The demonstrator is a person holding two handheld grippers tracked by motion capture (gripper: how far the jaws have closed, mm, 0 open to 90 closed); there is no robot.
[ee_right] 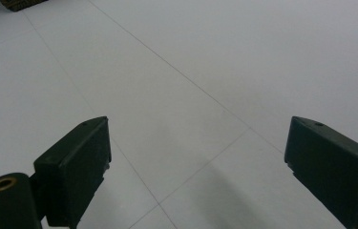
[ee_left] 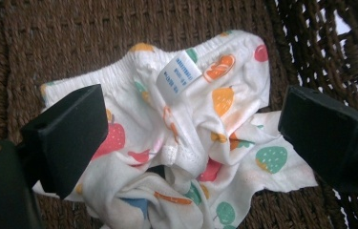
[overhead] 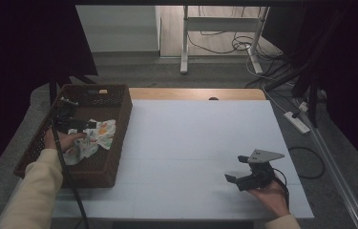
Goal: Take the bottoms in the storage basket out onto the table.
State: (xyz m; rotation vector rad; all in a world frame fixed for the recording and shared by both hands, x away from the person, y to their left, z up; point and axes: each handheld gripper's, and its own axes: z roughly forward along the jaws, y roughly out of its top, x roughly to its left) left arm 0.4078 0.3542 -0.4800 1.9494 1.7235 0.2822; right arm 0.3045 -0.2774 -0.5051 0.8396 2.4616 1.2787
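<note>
A crumpled white garment [overhead: 93,138] printed with coloured fruit lies inside a dark woven basket [overhead: 119,119] at the table's left. In the left gripper view the garment [ee_left: 191,143] shows an elastic band and a sewn label, with the basket weave [ee_left: 71,38] under it. My left gripper [overhead: 82,125] hovers over the garment, jaws wide open on either side of it [ee_left: 193,131]. My right gripper [overhead: 237,168] rests low over the white table near the front right, open with nothing between its jaws [ee_right: 195,162].
The white tabletop [overhead: 195,138] stretches between basket and right hand. A small orange item [overhead: 103,91] sits at the basket's far rim. Beyond the table are a desk frame [overhead: 184,38], cables and a power strip [overhead: 297,121] on the floor.
</note>
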